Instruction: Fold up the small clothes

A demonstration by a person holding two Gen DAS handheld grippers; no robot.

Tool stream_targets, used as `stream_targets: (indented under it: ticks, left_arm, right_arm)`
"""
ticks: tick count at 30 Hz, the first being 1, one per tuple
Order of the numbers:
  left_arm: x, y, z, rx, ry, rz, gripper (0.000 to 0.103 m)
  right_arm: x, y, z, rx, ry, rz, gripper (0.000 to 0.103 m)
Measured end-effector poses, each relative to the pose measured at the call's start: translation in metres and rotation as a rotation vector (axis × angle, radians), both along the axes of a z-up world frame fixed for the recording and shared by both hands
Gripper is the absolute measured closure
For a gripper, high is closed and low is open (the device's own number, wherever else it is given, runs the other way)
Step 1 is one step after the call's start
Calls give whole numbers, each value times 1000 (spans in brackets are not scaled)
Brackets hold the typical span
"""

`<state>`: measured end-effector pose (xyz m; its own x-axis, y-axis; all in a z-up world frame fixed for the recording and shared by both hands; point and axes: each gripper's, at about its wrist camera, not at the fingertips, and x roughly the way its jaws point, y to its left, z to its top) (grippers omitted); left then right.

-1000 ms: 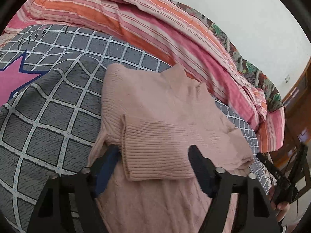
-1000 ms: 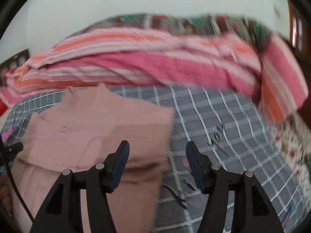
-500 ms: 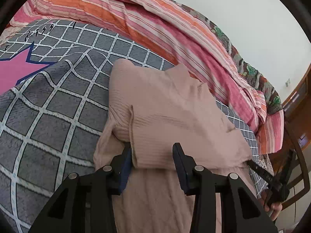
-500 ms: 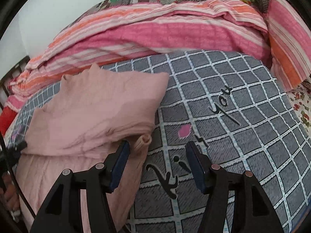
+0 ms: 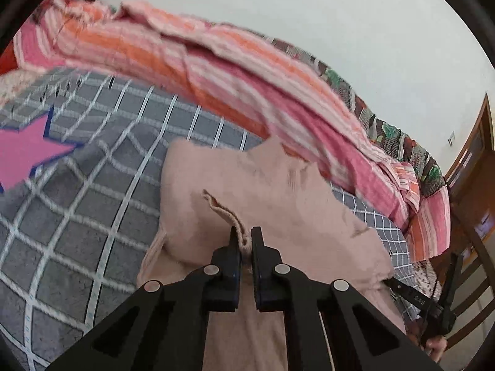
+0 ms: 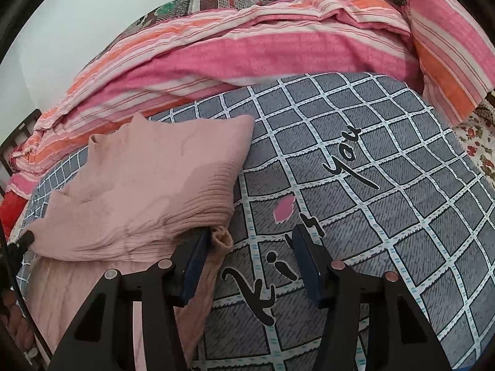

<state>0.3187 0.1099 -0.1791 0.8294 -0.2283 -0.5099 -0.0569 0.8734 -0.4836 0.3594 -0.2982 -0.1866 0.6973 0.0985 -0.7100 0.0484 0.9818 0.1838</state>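
Observation:
A pale pink knit sweater (image 5: 247, 185) lies on a grey checked bedspread (image 5: 77, 216), its sleeves folded across the body. My left gripper (image 5: 244, 238) is shut on the cuff edge of the folded sleeve and lifts it a little. In the right wrist view the same sweater (image 6: 148, 185) lies at the left. My right gripper (image 6: 250, 244) is open at the sweater's right edge, its left finger (image 6: 195, 262) beside a rolled cuff (image 6: 221, 238), its right finger over the bedspread (image 6: 371, 185).
A rumpled pink and orange striped quilt (image 5: 232, 71) lies along the far side of the bed, against a white wall; it also shows in the right wrist view (image 6: 247, 46). A striped pillow (image 6: 448, 46) sits at the right. Wooden furniture (image 5: 473, 185) stands past the bed.
My left gripper has closed on the sleeve cuff and raised it. My right gripper has come down to the sweater's right edge and stayed open.

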Motion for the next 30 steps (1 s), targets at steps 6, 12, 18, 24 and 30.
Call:
stream_targets:
  ticks: [6,12,18,24,30]
  left_arm:
    - [21,-7,12,68,-16,19,96]
    - [37,-6,33,86,-45,33,96]
    - [35,-9,1,118,33,39,96]
    - [39,8,-15,1,121,31,76]
    - [47,4,-26,-18,157,-7,74]
  right_arm:
    - [-8,3,13,79,-36,171,49]
    - [0,19,21,42,-77,178,49]
    - [18,14,19,96,-67,83,51]
    - [30,12,1,45,24,18,76]
    - [23,9,3,3,10,-46,87]
